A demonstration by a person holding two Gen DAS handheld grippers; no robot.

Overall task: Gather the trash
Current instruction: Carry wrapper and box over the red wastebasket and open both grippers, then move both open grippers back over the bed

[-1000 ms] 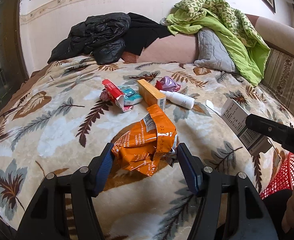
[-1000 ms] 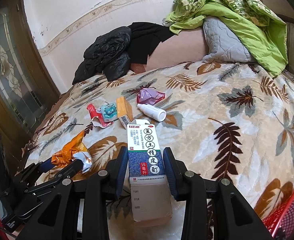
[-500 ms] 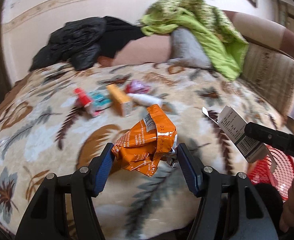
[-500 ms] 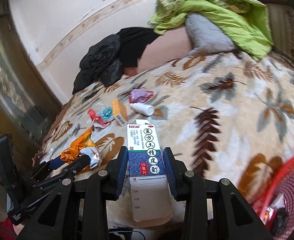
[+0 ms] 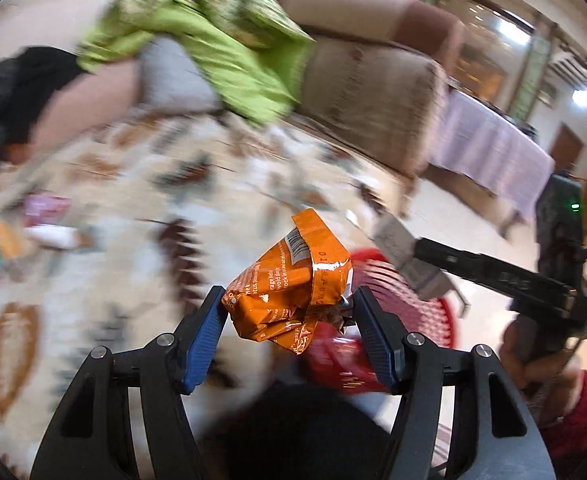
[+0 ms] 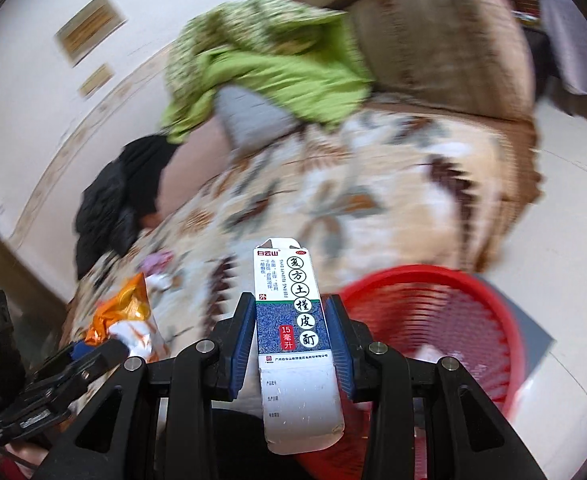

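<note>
Our left claw [image 5: 289, 316] is clamped on a crumpled orange snack wrapper [image 5: 293, 284], held in the air beyond the bed's [image 5: 133, 272] edge, with the red mesh basket [image 5: 397, 292] behind it. Our right claw [image 6: 291, 332] is clamped on a blue-and-white medicine box [image 6: 293, 320], upright between the blue pads [image 6: 242, 340], just beside the basket's rim [image 6: 425, 272] on the floor.
</note>
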